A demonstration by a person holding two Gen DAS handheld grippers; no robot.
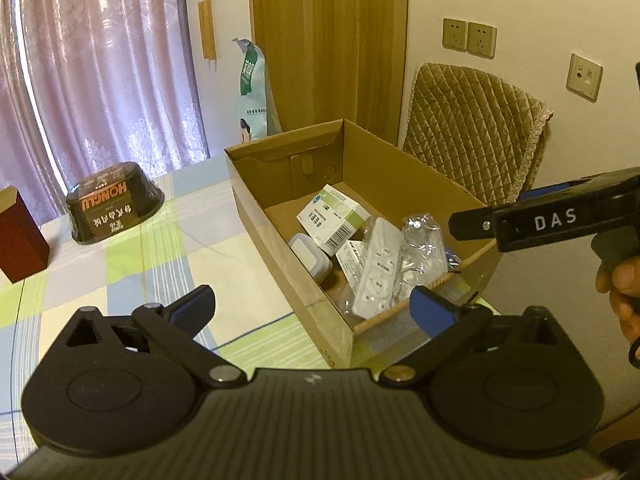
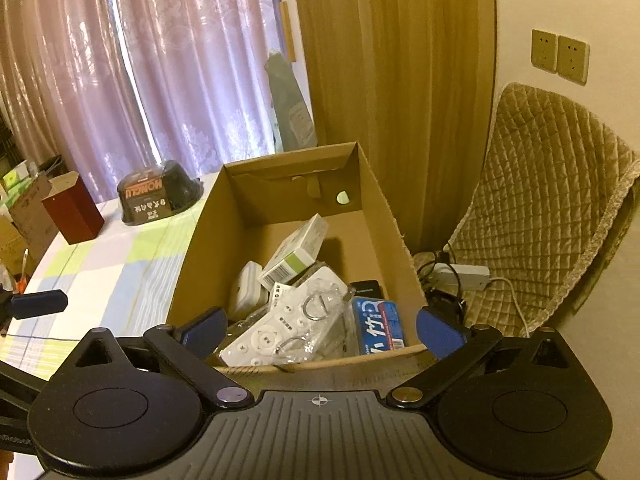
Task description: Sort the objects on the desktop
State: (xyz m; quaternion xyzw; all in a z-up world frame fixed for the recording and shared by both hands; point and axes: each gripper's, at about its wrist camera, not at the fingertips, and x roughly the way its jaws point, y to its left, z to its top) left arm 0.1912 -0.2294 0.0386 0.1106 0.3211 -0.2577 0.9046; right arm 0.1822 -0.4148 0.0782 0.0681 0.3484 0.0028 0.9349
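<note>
1. Hovering near the front end of the cardboard box (image 1: 280, 216), my left gripper (image 1: 312, 308) has its jaws spread wide with nothing between them.
2. My right gripper (image 2: 320, 326) hangs just above the near rim of the same box, jaws equally wide apart and empty; in the left view it shows from the side, held by a hand (image 1: 622, 292).
3. The box stands open on the checked tablecloth (image 1: 132, 264), at the table's right end.
4. Inside it lies a white remote (image 2: 280, 324), slanting across the near half, partly under clear plastic wrapping (image 1: 424, 248).
5. A white and green carton (image 2: 296, 252) rests tilted farther back, leaning over a small white case with rounded corners (image 2: 248, 288).
6. A blue and white packet (image 2: 378, 330) lies against the right wall, near the front, with a small black thing just behind it; what that is, I cannot tell.
7. Well apart from the box, on the cloth's far side, sit a black bowl-shaped pack (image 1: 114, 208) turned upside down and a dark red box (image 1: 20, 236) beside it.
8. Beyond the table's right end stands a chair with a quilted cover (image 2: 552, 200), with a white power strip (image 2: 460, 274) and cables on its seat.
</note>
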